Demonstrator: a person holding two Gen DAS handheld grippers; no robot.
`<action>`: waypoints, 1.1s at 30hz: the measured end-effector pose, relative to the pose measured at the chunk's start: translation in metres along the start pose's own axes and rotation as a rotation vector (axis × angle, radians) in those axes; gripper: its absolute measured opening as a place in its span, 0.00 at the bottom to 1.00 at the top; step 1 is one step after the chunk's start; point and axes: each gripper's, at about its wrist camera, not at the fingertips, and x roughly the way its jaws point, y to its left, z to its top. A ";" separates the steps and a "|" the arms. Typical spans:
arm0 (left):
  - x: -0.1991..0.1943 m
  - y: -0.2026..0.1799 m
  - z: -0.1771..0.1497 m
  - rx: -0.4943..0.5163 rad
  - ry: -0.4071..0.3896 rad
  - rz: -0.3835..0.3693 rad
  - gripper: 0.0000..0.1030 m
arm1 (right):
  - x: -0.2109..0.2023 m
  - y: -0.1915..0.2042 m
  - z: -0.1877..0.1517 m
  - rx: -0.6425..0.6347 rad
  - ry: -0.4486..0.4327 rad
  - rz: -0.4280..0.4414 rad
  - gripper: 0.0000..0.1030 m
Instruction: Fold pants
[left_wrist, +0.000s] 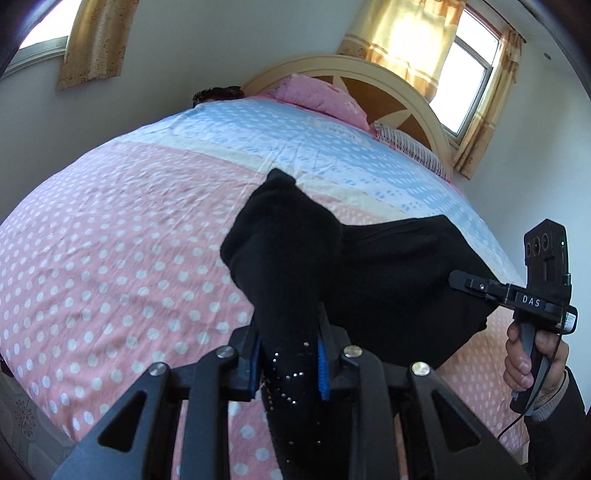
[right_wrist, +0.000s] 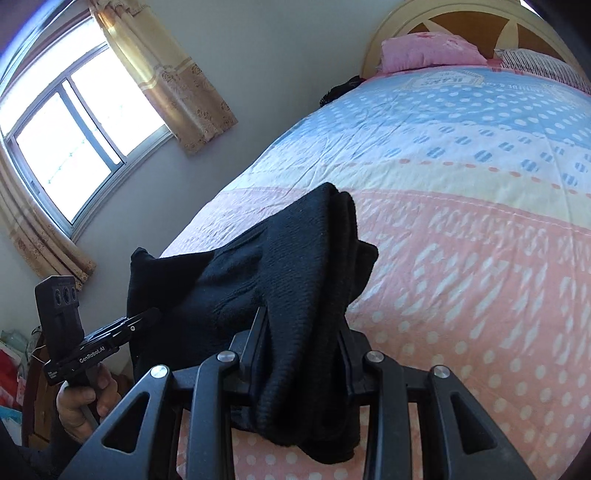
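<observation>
Both claws, left (left_wrist: 286, 343) and right (right_wrist: 303, 332), clench the pants (left_wrist: 388, 277) above the bed (left_wrist: 110, 240); bunched cloth ahead of either could slip out.

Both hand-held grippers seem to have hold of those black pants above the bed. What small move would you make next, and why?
Probably lower both ends onto the bedspread. The left hand-held gripper and the right hand-held gripper each pinch a bunched end of the black pants, which hang crumpled between them, so they need laying flat before any fold.
</observation>
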 end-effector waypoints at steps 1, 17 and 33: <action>0.005 0.002 -0.002 -0.002 0.013 0.006 0.24 | 0.006 -0.002 -0.001 0.004 0.008 -0.008 0.32; 0.016 0.012 -0.016 0.039 0.022 0.167 0.69 | 0.027 -0.029 -0.010 0.067 0.052 -0.047 0.37; -0.002 0.009 -0.022 0.011 0.017 0.242 0.85 | 0.008 -0.015 -0.015 -0.005 -0.001 -0.254 0.70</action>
